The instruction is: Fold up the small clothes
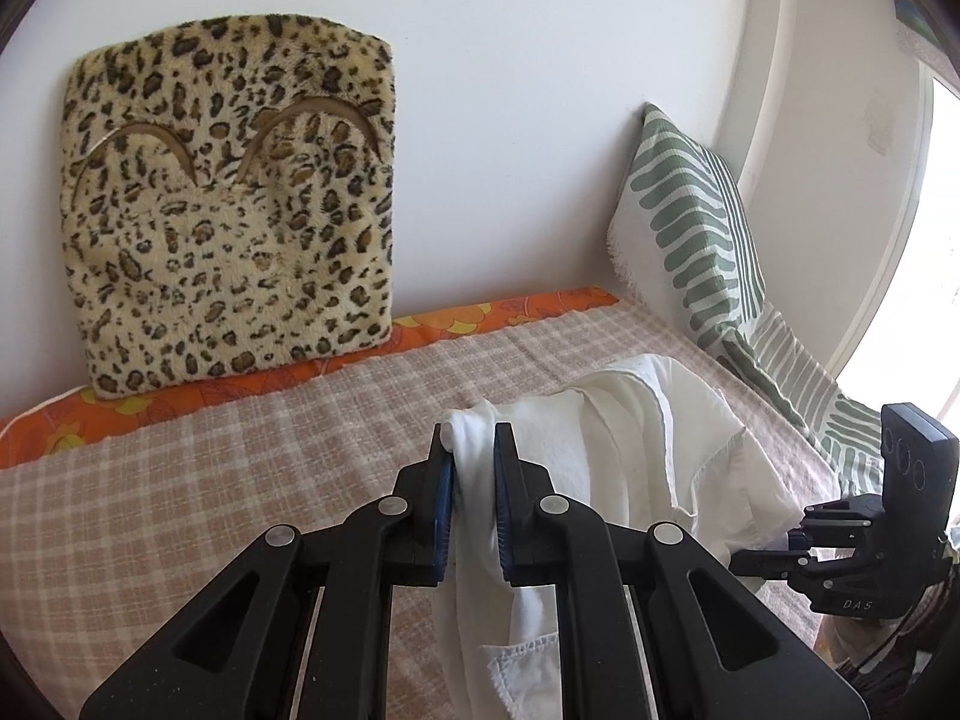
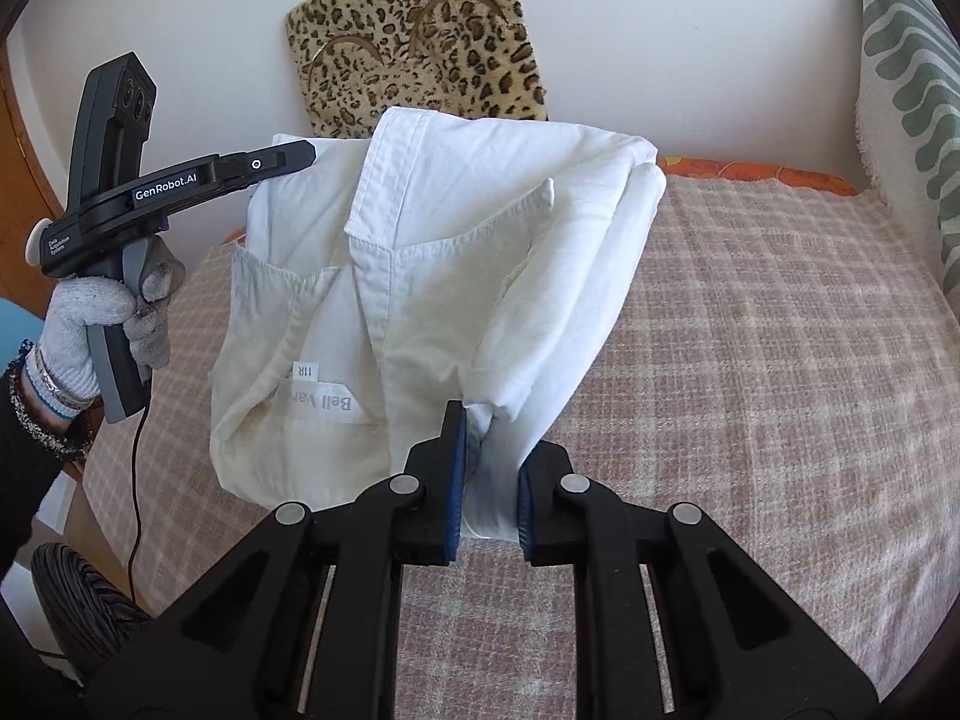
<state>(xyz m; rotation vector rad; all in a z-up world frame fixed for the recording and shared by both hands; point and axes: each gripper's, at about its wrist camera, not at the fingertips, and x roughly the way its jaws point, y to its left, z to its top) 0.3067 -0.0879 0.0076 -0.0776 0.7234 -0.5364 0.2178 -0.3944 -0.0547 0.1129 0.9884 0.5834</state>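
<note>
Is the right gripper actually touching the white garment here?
Touching. The right wrist view shows the right gripper shut on a fold of the white garment, cloth pinched between its blue pads.

white garment (image 2: 456, 252): 1 | grippers: 2 | leopard cushion (image 1: 228, 198): 1 | striped pillows (image 1: 690, 222): 2

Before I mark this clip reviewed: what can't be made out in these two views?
- Left claw tips in the right wrist view: hidden behind the white garment.
- Garment label: upside down, partly tucked under a fold, so only part reads.
- Garment's lower edge, left wrist view: cut off by the frame and claw arms.
- Right claw pads in the left wrist view: covered by cloth.
</note>
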